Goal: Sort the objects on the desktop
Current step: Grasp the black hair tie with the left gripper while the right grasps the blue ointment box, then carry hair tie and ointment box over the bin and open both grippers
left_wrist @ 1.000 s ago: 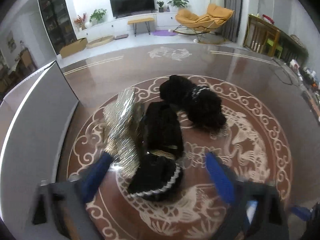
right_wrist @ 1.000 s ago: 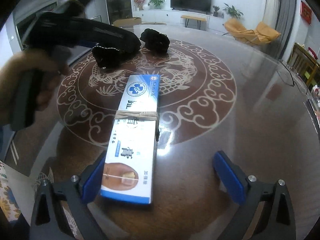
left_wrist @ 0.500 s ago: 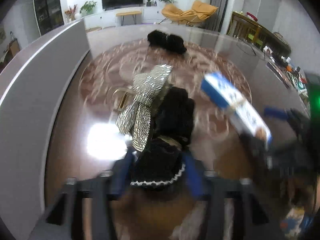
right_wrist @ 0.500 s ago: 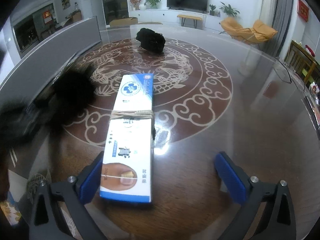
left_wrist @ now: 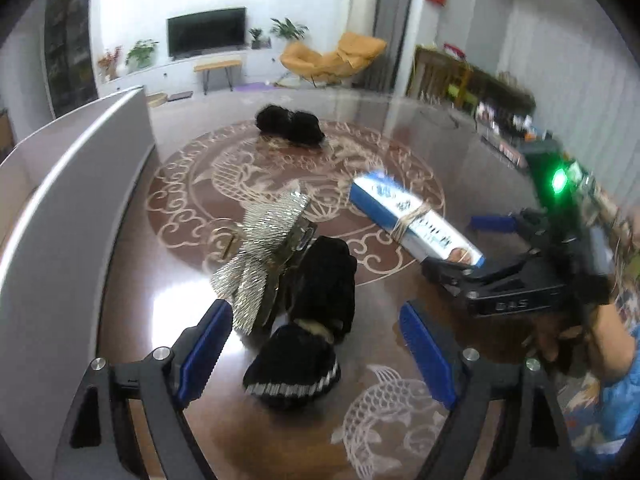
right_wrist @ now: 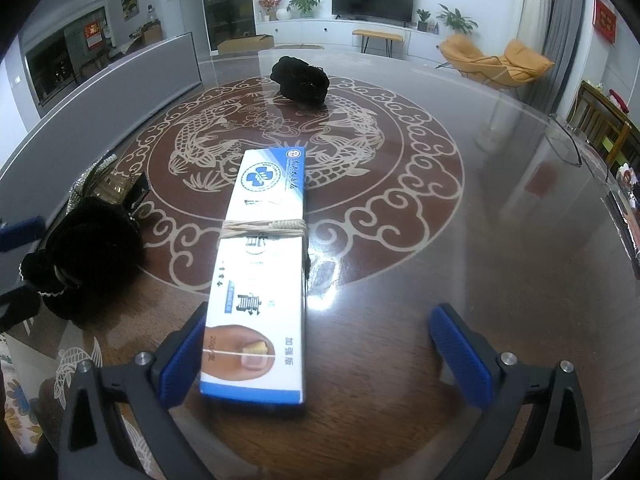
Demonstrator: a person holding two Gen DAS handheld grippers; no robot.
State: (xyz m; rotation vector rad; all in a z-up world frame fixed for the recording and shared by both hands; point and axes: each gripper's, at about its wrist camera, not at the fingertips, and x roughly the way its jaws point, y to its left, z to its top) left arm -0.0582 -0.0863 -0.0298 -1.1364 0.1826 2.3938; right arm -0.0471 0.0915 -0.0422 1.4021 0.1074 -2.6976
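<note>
Left gripper point(left_wrist: 316, 344) over the glossy tabletop point(left_wrist: 132, 300), its jaws standing wide and opening. The black-and-silver hair clip point(left_wrist: 304, 312) lies on the tabletop between the two blue pads, its black trimmed end nearest the camera and touching neither pad. Its silver pleated bow point(left_wrist: 260, 256) fans out beyond the left pad.

All places below are given relative to this hair clip. The blue-and-white box point(left_wrist: 416, 220), bound at mid-length with a rubber band, lies to its right. The second black hair piece point(left_wrist: 290, 124) lies well beyond it, near the far edge of the round fish-and-cloud inlay. The grey panel point(left_wrist: 72, 184) stands to its left along the tabletop edge.

Right gripper point(right_wrist: 320, 348), jaws wide: the near end of the box point(right_wrist: 260, 276) lies between them, its left edge right against the left pad, with clear space to the right pad. In this view the hair clip point(right_wrist: 92, 240) sits to the left of the box.

Compared with one second ago: the left jaws were then around the clip near the middle of the inlay, just beside the second hair piece. The clip now lies at the near rim of the inlay, well apart from that piece, and the jaws have let go of it. The right gripper and the box are unchanged.
</note>
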